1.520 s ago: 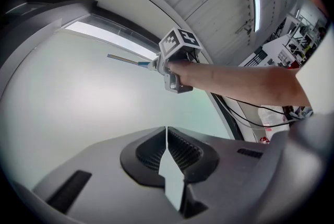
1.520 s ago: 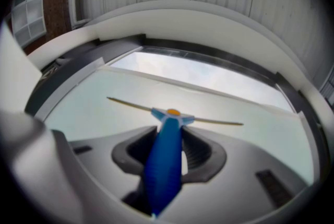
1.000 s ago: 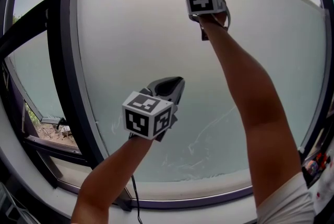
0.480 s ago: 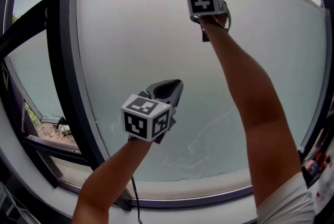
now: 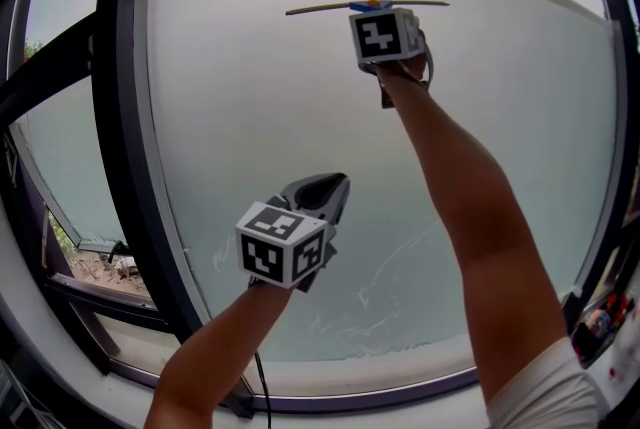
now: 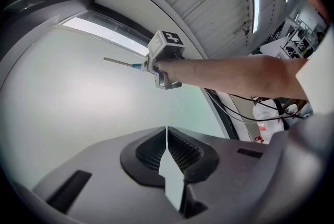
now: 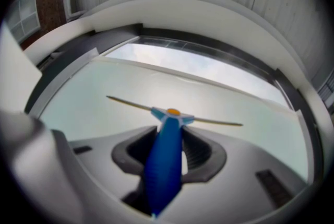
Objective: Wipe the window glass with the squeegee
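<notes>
Grey left tongs (image 5: 328,185) and right tongs (image 5: 383,9) carry black-and-white marker cubes (image 5: 283,245).

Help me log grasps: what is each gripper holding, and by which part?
The right gripper is shut on the squeegee, gripping its blue handle below the blade. The left gripper is shut and holds nothing.

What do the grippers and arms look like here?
Left gripper and right gripper: grey moulded bodies, black ribbed pads, each with a white cube of black square markers. Thin black cable below the left arm. Both arms bare; white short sleeve on the right arm.
</notes>
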Demonstrator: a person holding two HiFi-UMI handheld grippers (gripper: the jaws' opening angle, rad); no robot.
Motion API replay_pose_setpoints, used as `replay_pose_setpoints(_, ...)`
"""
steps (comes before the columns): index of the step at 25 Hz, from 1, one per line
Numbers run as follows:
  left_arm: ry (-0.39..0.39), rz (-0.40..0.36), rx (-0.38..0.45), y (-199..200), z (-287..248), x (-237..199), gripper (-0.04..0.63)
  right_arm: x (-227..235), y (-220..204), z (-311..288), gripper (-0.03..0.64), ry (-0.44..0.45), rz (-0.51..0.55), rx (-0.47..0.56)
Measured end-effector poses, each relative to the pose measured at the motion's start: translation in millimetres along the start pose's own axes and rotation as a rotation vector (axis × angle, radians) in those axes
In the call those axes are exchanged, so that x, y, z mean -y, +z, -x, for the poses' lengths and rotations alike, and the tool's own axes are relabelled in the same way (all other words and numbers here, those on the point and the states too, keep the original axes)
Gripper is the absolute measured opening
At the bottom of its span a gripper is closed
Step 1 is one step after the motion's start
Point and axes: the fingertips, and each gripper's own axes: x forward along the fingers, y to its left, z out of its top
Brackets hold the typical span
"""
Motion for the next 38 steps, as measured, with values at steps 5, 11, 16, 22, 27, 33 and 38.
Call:
replay_pose_setpoints(5,-0.007,0.005,0.002,1.2,2.0,5.1,0.034,0.3,-8.2,4.1,0.155,0.001,-0.001,-0.009)
replay_pose_setpoints(11,-0.013,0.017,-0.004,-5.9,5.0,11.7,0.034,-1.6,-20.5,11.3,0.155,0.008,-0.007,-0.023)
replay_pose_setpoints(16,-0.019,0.039,-0.022,-18.3,6.4,17.4,0.034,-4.5,-31.6,17.6,0.155,0.020,-0.009,-0.033)
replay_pose_setpoints(22,-0.023,0.064,-0.032,-27.7,7.5,18.3,0.034,-7.8,-42.7,22.1,0.155,0.023,-0.006,-0.039)
replay_pose_setpoints(27,-0.030,0.084,-0.043,-36.3,9.5,20.6,0.034,-12.9,-56.6,26.9,0.155,0.024,-0.019,-0.059)
replay_pose_setpoints(33,-0.035,0.106,-0.051,-44.0,13.6,23.4,0.034,-17.6,-66.4,32.8,0.155,0.030,-0.027,-0.054)
replay_pose_setpoints(38,-0.051,0.113,-0.049,-47.5,17.4,31.5,0.034,-20.9,-76.3,39.6,0.155,0.032,-0.026,-0.062)
